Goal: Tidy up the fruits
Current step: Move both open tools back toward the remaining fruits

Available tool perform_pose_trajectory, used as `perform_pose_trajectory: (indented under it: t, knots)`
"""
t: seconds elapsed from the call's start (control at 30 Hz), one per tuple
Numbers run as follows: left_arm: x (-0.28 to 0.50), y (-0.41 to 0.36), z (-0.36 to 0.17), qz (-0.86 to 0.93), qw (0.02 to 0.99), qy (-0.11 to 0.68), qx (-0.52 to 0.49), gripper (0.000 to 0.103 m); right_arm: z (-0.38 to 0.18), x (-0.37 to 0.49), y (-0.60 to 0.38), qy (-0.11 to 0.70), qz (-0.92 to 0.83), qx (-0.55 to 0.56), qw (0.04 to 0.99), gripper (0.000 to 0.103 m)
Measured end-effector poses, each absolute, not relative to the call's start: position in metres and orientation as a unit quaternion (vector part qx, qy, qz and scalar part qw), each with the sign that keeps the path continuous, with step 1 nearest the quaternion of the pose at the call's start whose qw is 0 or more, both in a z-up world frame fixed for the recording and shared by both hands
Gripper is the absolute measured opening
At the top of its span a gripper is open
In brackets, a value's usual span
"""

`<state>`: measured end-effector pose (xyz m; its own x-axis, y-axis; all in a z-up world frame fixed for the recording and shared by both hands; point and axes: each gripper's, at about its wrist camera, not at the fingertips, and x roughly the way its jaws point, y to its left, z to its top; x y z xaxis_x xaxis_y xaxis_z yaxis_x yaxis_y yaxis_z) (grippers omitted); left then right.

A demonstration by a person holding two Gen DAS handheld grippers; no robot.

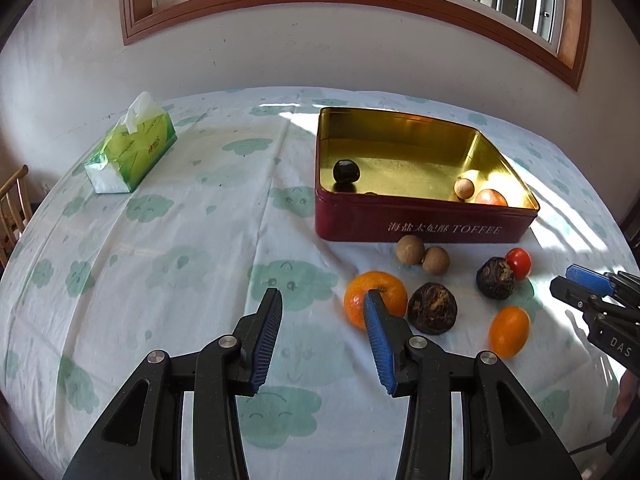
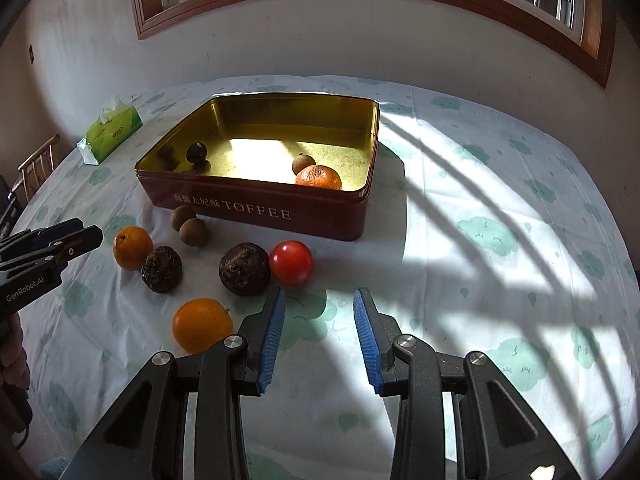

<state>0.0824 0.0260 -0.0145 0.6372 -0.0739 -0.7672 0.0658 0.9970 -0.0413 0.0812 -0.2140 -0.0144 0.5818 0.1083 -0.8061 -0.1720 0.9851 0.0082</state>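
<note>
A red toffee tin with a gold inside holds a dark fruit, a small tan fruit and an orange. In front of it on the cloth lie two tan longans, two oranges, two dark wrinkled fruits and a red tomato. My left gripper is open and empty, its right finger in front of the near orange. My right gripper is open and empty, just before the tomato.
A green tissue box stands at the far left of the table. A wooden chair is beyond the left edge. The cloth-covered table reaches a white wall under a window.
</note>
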Motion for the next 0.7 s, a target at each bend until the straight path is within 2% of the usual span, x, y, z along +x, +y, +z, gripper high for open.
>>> perform_pose_trajectory:
  t: [0.57, 0.7]
  knots:
    - [0.046, 0.052, -0.041, -0.015, 0.896, 0.443, -0.025, 0.044, -0.036, 0.049, -0.18, 0.47, 0.129, -0.044, 0.872, 0.034]
    - [0.046, 0.055, -0.044, -0.014, 0.895, 0.445, -0.03, 0.044, -0.039, 0.049, -0.164, 0.472, 0.142, -0.056, 0.868, 0.039]
